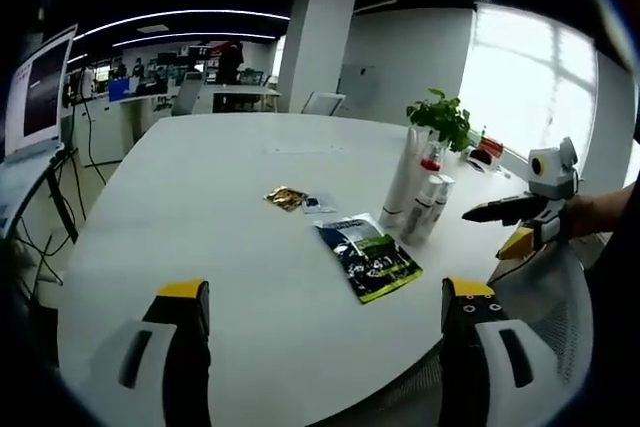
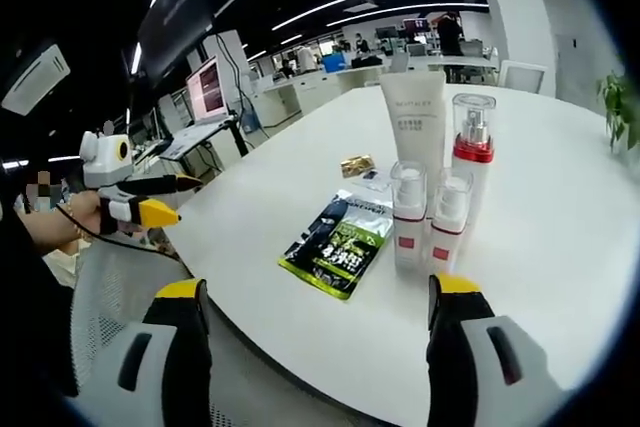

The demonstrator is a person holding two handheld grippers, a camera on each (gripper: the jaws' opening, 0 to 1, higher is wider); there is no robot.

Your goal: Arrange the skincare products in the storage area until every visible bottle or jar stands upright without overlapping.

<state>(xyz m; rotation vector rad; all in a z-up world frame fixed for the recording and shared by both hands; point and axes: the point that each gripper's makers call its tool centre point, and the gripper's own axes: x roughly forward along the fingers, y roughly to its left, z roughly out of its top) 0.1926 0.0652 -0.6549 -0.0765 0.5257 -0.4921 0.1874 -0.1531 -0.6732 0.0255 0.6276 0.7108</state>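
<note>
Your right gripper (image 2: 316,332) hangs off the white table's (image 2: 560,227) near edge with its jaws spread wide and nothing between them. Your left gripper (image 1: 325,332) is equally wide and empty, over the same table.

The skincare bottles (image 2: 432,217) stand upright in a tight cluster just beyond the right gripper: a tall white tube (image 2: 412,127) at the back, a red-banded pump bottle (image 2: 472,162) beside it, and two small clear-capped bottles in front, touching. Their long axes run vertical.

A green-and-black sachet (image 2: 337,242) lies flat just left of the bottles, with a gold packet (image 2: 356,164) farther back. A potted plant (image 1: 440,119) stands behind the bottles.
</note>
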